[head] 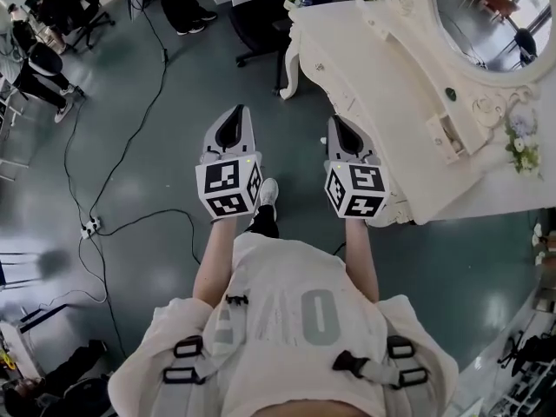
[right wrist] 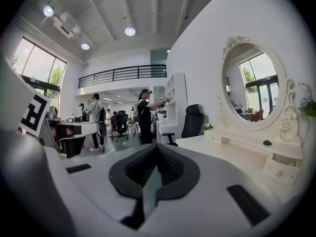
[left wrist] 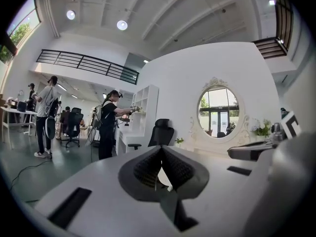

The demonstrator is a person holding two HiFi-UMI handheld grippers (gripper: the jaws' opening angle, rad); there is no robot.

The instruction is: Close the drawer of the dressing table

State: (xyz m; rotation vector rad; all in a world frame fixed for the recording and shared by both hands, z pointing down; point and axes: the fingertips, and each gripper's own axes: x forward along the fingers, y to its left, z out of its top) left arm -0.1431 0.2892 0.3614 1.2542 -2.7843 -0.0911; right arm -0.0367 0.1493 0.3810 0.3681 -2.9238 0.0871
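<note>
The white carved dressing table (head: 373, 68) with its oval mirror (head: 486, 16) stands at the right of the head view. A small drawer (head: 447, 135) sits on its top below the mirror, and its front seems to stick out a little. That drawer (right wrist: 279, 171) is at the lower right of the right gripper view. My right gripper (head: 341, 129) is shut and empty, beside the table's front corner without touching it. The left gripper (head: 233, 120) is shut and empty too, held over the floor to the left. Both point level past the table.
A black office chair (head: 252, 7) stands just beyond the table's far end. Cables (head: 113, 172) and a power strip (head: 89, 228) lie on the green floor at the left. People (head: 39, 59) sit or stand at desks farther off. White flowers (head: 521, 142) sit on the table.
</note>
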